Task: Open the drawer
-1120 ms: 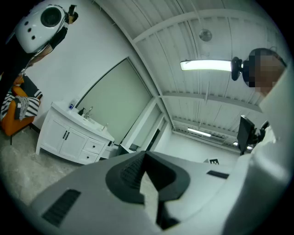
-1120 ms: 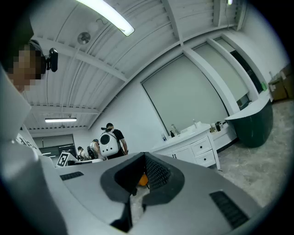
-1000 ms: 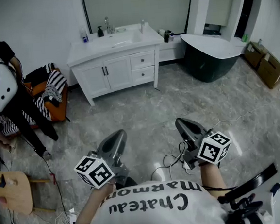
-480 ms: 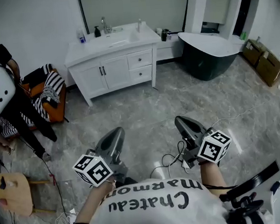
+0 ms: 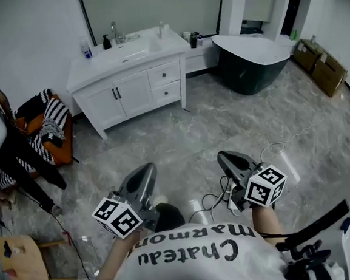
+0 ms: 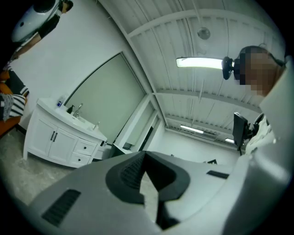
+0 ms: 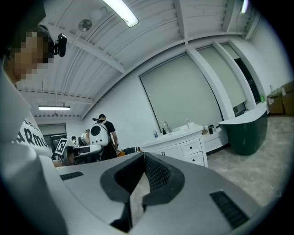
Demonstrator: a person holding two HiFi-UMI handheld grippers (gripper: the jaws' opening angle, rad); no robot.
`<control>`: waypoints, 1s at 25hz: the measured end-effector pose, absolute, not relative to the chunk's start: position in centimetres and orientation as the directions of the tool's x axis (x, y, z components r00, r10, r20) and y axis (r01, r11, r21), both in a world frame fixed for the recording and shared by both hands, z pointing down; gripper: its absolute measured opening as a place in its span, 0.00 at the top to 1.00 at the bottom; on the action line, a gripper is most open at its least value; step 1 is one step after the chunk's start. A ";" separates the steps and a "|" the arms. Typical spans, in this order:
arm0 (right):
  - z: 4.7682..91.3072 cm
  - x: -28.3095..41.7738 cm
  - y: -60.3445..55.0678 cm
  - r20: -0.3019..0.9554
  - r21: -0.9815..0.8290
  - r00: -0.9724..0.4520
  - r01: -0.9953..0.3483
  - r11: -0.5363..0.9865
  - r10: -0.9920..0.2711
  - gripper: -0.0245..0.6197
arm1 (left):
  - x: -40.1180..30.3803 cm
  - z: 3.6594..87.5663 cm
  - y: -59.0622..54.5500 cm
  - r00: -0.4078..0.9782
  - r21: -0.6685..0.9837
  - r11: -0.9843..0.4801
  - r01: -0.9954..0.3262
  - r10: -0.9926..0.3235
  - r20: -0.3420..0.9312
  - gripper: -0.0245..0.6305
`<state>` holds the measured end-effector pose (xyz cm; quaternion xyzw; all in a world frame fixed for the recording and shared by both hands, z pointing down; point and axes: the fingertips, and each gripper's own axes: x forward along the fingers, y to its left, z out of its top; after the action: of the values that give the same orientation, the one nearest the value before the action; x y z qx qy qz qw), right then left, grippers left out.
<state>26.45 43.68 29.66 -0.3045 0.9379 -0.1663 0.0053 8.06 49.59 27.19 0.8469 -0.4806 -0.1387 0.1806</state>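
Observation:
A white vanity (image 5: 127, 79) stands across the room against the back wall, with two small drawers (image 5: 164, 74) stacked at its right end, both closed. The drawers (image 7: 193, 148) also show in the right gripper view, and the vanity (image 6: 59, 137) in the left gripper view. My left gripper (image 5: 146, 168) and right gripper (image 5: 223, 156) are held low in front of my body, far from the vanity and pointing toward it. The left gripper (image 6: 145, 153) and the right gripper (image 7: 144, 153) have their jaws together with nothing between them.
A dark green bathtub (image 5: 250, 59) stands right of the vanity, with cardboard boxes (image 5: 322, 65) beyond. At the left are an orange chair with striped cloth (image 5: 48, 120), a person in black (image 5: 5, 142) and a wooden stool (image 5: 16, 241). Cables (image 5: 214, 203) lie on the grey floor by my feet.
The vanity has slid left and slightly down in the head view. Both grippers sit a little lower in the frame, still shut.

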 end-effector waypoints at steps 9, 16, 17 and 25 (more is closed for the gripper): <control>28.9 21.8 35.0 0.134 -0.283 -0.761 -0.643 0.712 -0.635 0.95 | 5.5 27.8 37.9 0.611 0.370 -0.563 -0.738 -0.791 0.014 0.97; 27.7 15.0 27.8 0.140 -0.258 -0.752 -0.656 0.709 -0.644 0.95 | 0.3 25.8 29.5 0.661 0.358 -0.618 -0.700 -0.750 -0.004 0.97; 27.5 14.0 26.7 0.136 -0.258 -0.750 -0.658 0.707 -0.648 0.95 | -0.6 25.8 28.5 0.664 0.345 -0.622 -0.703 -0.747 0.005 0.97; 27.7 7.5 20.8 0.141 -0.252 -0.742 -0.667 0.701 -0.656 0.95 | -6.3 25.8 22.1 0.688 0.382 -0.636 -0.670 -0.726 -0.003 0.97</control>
<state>7.52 20.79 27.75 -0.3588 0.9219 -0.1446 -0.0200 -6.32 22.07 25.83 0.9011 -0.3873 -0.0784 0.1784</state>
